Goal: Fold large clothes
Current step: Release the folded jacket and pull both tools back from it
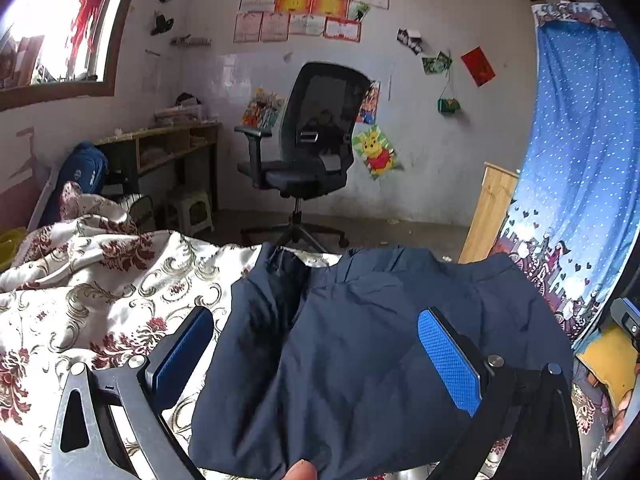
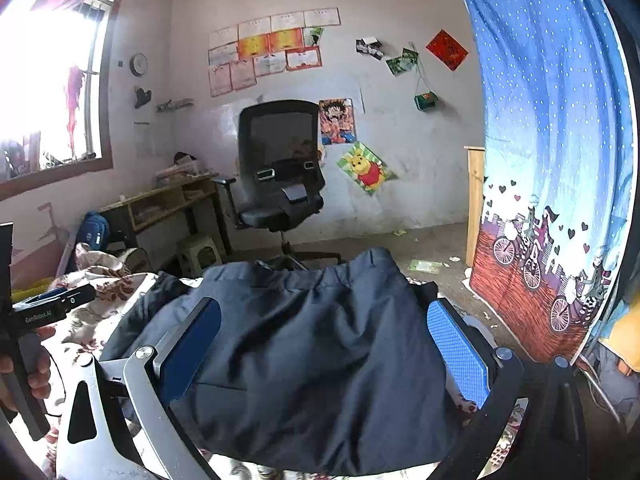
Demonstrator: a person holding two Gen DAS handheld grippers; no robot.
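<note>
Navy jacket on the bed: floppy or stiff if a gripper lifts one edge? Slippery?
Probably floppy: the navy jacket lies in soft creases and sags over the floral bedspread. Its smooth, slightly shiny fabric suggests it may slip between the pads. It looks puffy, so likely bulky yet light. Both grippers' jaws stand open around it.

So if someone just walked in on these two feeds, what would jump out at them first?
Probably the dark navy garment, filling the lower middle of both views and lying bunched on the floral bedspread, with the left claw and right claw both spread wide open above it. After that, the bright blue dotted curtain on the right and the black office chair against the back wall.
</note>
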